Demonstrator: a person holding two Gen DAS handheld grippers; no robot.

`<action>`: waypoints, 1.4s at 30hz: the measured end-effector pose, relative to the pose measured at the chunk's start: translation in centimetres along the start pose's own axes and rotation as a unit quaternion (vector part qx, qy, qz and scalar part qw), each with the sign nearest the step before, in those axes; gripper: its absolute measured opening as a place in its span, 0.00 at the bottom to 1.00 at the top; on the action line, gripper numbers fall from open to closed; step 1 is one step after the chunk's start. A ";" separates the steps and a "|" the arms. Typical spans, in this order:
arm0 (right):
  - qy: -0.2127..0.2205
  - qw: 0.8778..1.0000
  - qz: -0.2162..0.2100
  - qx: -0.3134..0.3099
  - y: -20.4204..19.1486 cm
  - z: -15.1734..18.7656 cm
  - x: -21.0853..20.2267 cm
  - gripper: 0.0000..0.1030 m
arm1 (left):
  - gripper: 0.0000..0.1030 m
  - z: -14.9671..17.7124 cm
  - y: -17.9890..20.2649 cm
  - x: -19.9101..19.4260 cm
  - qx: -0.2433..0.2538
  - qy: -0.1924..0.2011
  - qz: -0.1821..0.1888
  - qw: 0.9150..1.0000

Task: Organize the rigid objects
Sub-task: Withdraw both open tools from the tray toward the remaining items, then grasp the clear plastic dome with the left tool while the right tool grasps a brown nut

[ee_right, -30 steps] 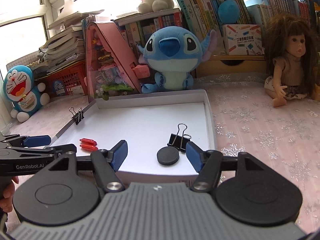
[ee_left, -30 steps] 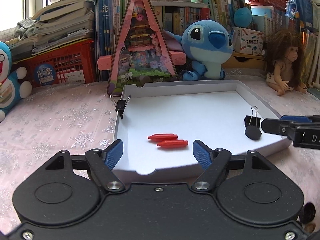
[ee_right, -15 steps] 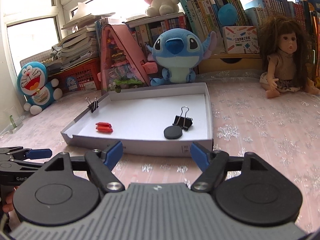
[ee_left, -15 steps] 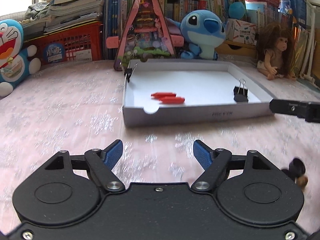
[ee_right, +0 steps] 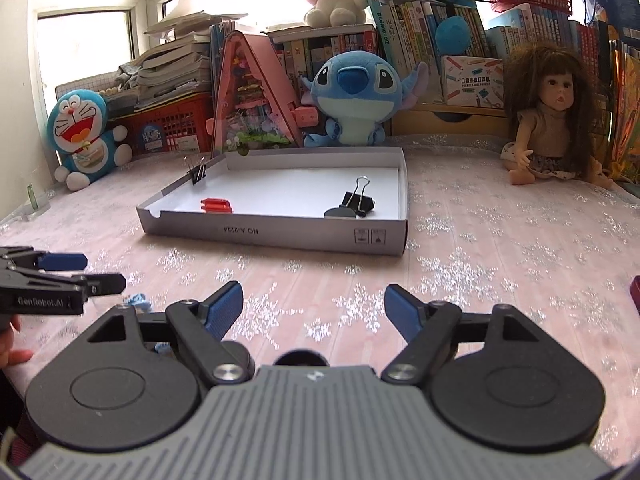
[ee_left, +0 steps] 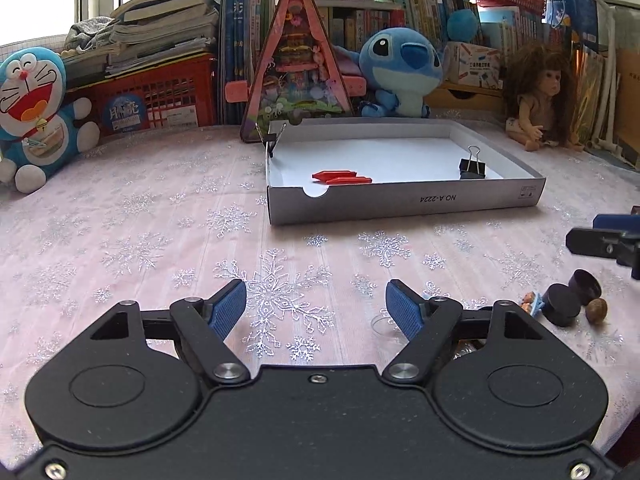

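Reading NO.A-2224 (upside down) on box [ee_left: 404,200], both hand-held grippers gaping, empty.

A: What lies in the white box [ee_left: 404,200]?
B: Two red pieces [ee_left: 342,177] side by side, left. Black binder clip [ee_right: 357,201] right, black disc [ee_right: 339,212] touching it.
A: Outside?
B: Black caps [ee_left: 562,310], maybe a nut [ee_left: 596,311], on the cloth nr the front.

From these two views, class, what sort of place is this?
Probably a child's bedroom or study corner: a blue plush alien toy, a long-haired baby doll and shelves of upright books behind a snowflake-patterned pink tablecloth.
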State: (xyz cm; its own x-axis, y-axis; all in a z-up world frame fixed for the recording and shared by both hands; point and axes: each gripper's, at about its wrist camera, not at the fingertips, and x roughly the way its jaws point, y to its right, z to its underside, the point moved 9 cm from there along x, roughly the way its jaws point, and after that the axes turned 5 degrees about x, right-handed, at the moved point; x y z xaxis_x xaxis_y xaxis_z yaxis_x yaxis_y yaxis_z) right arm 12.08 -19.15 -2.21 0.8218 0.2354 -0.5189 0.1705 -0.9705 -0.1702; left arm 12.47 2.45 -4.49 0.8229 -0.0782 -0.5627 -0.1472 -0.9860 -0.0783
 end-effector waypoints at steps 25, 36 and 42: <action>-0.019 0.999 0.014 -0.047 -1.5 4.1 -1.8 0.84 | 0.68 1.6 3.3 -3.7 0.068 0.024 0.036 0.997; -0.021 0.999 0.003 -0.034 -1.9 4.9 -2.7 0.49 | 0.46 1.5 2.6 -3.5 0.046 0.022 0.041 0.998; -0.022 0.999 -0.004 -0.037 -2.4 4.9 -2.8 0.31 | 0.42 1.2 2.8 -3.2 0.045 0.019 0.047 0.998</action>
State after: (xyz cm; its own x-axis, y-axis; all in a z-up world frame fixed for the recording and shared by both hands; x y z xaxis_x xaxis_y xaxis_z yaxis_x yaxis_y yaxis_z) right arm 6.72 -17.19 -4.46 0.7956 0.2443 -0.5544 0.2184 -0.9692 -0.1137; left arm 8.80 0.10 -3.90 0.8235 -0.1774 -0.5388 -0.2722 -0.9569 -0.1011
